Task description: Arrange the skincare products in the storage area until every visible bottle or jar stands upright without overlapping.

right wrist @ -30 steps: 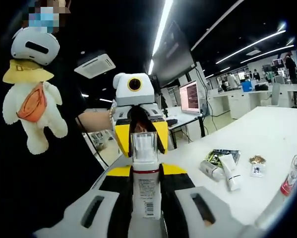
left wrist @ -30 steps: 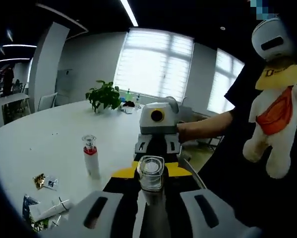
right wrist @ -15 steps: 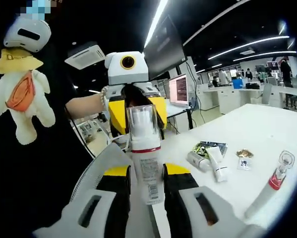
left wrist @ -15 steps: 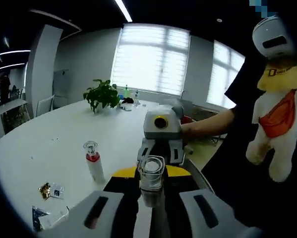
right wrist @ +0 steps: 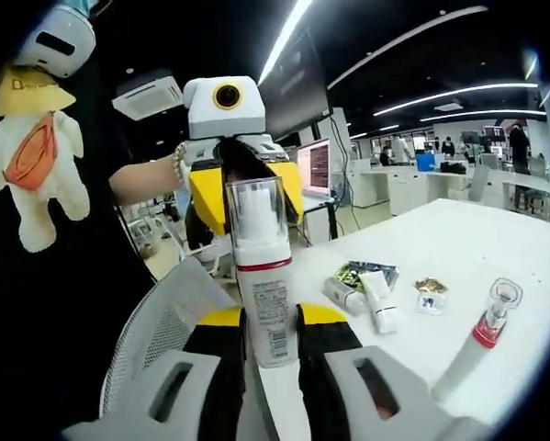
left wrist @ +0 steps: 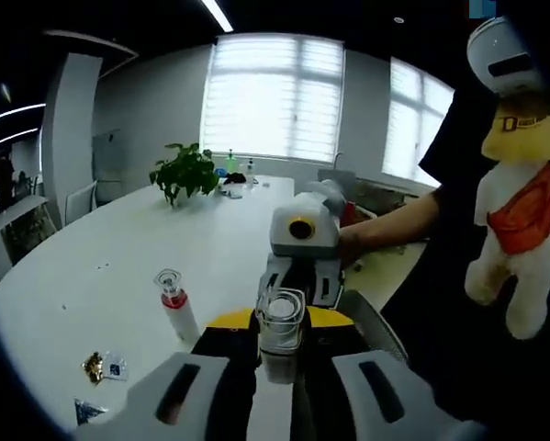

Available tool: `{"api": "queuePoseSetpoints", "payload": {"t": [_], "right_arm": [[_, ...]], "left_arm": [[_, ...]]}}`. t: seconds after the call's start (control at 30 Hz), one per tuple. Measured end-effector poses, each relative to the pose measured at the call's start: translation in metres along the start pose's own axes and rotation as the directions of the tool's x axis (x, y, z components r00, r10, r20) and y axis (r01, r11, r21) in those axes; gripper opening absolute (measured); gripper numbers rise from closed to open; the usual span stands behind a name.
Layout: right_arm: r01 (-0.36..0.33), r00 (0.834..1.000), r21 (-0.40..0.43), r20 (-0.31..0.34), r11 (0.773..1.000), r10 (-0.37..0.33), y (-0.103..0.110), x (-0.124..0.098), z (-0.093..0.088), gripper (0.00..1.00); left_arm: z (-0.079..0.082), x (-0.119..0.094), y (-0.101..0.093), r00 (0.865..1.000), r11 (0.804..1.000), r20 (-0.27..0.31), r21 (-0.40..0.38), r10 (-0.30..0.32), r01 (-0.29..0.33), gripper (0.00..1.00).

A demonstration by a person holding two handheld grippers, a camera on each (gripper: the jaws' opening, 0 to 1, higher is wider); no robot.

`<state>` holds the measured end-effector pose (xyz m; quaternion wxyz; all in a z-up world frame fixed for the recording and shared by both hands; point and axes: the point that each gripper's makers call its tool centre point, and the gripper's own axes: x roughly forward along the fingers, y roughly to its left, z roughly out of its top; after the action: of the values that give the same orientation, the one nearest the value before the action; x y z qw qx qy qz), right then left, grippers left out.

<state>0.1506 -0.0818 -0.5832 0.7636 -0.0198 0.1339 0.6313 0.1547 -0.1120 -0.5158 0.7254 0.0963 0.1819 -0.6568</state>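
An open-plan office with ceiling light strips surrounds a large white table (left wrist: 118, 248); blinds cover bright windows at 12 o'clock in the left gripper view, and a potted plant (left wrist: 185, 173) stands on the table's far side at 11 o'clock.

In the left gripper view, the left gripper (left wrist: 276, 367) rises from 6 o'clock with its jaws pressed against a clear-capped pump bottle (left wrist: 280, 322), seen cap-end on at the centre. Straight beyond it, the right gripper (left wrist: 297, 276) faces the camera, held by a person's hand (left wrist: 357, 243) coming in from 3 o'clock. A white bottle with a red collar (left wrist: 176, 308) stands upright on the table at 9 o'clock, well apart from the grippers. Small sachets (left wrist: 105, 367) lie flat near 8 o'clock. A plush toy (left wrist: 522, 202) hangs on the person's dark clothing at 3 o'clock.

In the right gripper view, the right gripper (right wrist: 273, 363) pinches the same pump bottle (right wrist: 261, 276) by its lower body; the bottle is upright in the view, label facing the camera. The left gripper (right wrist: 238, 184) grips it from the far side at 12 o'clock. At 3 o'clock on the table (right wrist: 495, 248) lie a white tube (right wrist: 377, 301), a small jar-like item (right wrist: 341, 294) beside a dark packet (right wrist: 362, 273), and sachets (right wrist: 429, 292). The red-collared bottle (right wrist: 477, 340) stands at 4 o'clock. An office chair's mesh back (right wrist: 151, 331) shows at 8 o'clock.
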Motion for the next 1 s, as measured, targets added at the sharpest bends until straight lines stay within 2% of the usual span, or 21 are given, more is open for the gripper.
{"api": "queuePoseSetpoints", "payload": {"t": [0.2, 0.4, 0.63, 0.73, 1.0], "right_arm": [[0.038, 0.999, -0.003, -0.029, 0.999, -0.038, -0.010, -0.004, -0.016, 0.20], [0.077, 0.993, -0.005, -0.084, 0.997, -0.077, -0.021, -0.004, -0.039, 0.20], [0.107, 0.981, -0.013, -0.161, 0.994, -0.107, -0.028, -0.001, -0.068, 0.20], [0.115, 0.973, -0.032, -0.196, 0.993, -0.119, -0.031, -0.002, -0.081, 0.20], [0.135, 0.959, -0.038, -0.248, 0.990, -0.141, -0.044, -0.002, -0.109, 0.20]], "left_arm": [[-0.009, 0.017, 0.002, 0.999, 1.000, -0.048, 0.020, 0.006, -0.005, 0.14], [-0.025, 0.033, 0.006, 0.996, 0.998, -0.089, 0.053, 0.019, -0.015, 0.14], [-0.052, 0.050, 0.011, 0.991, 0.999, -0.128, 0.047, 0.025, -0.019, 0.14], [-0.069, 0.055, 0.018, 0.990, 0.999, -0.137, 0.027, 0.025, -0.021, 0.14], [-0.093, 0.068, 0.029, 0.986, 0.999, -0.165, 0.011, 0.034, -0.033, 0.14]]}}
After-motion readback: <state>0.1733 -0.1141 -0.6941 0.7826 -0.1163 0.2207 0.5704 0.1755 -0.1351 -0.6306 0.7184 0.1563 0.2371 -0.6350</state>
